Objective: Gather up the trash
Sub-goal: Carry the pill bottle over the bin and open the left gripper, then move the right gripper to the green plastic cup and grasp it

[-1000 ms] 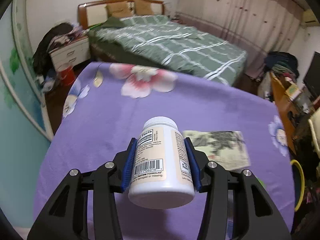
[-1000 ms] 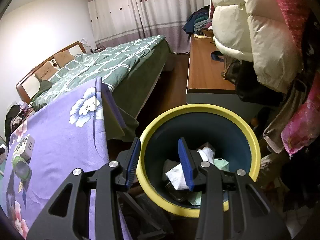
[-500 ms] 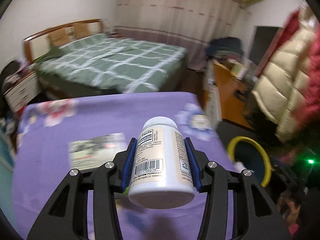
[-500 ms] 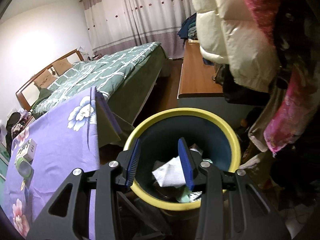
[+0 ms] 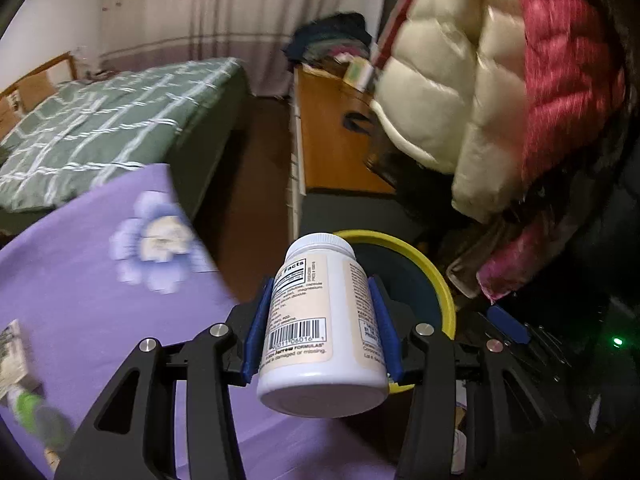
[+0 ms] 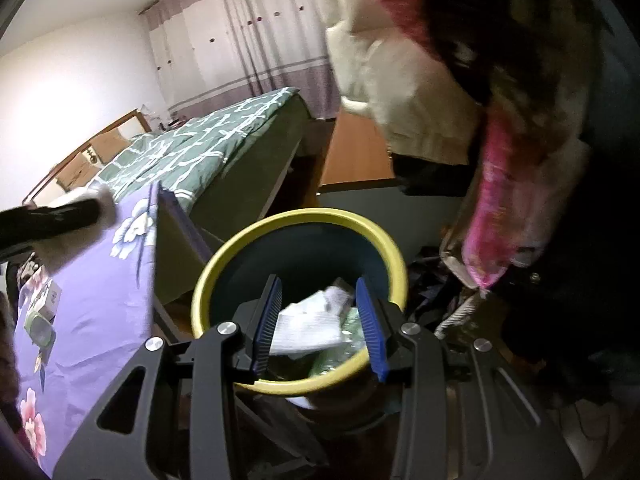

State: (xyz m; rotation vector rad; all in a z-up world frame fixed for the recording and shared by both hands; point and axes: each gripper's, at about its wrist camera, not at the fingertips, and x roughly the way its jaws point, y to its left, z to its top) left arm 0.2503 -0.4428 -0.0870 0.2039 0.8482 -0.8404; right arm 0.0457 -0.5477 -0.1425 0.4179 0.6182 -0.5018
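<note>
The white pill bottle [image 5: 320, 320] sits clamped between the blue pads of the left claw [image 5: 320, 316], cap pointing away, base toward the camera, barcode label facing up. It hangs past the right edge of the worktop [image 5: 80, 300], just in front of the yellow-rimmed bin [image 5: 436, 280], whose dark inside shows behind the cap. The right claw [image 6: 320, 320] hangs over that bin [image 6: 224, 264] with its jaws apart and nothing between them; crumpled white paper [image 6: 308, 328] and a greenish wrapper [image 6: 344, 344] lie inside the bin. The bin stands on the floor off the worktop's right edge. The worktop wears a purple flowered cloth [image 6: 92, 312]; a small box [image 6: 50, 300] and a green-rimmed item [image 6: 38, 330] lie near its far left side. Beyond are a green checked bed [image 5: 100, 132], a wooden cabinet [image 5: 328, 136] and hanging puffy coats [image 5: 460, 92]
</note>
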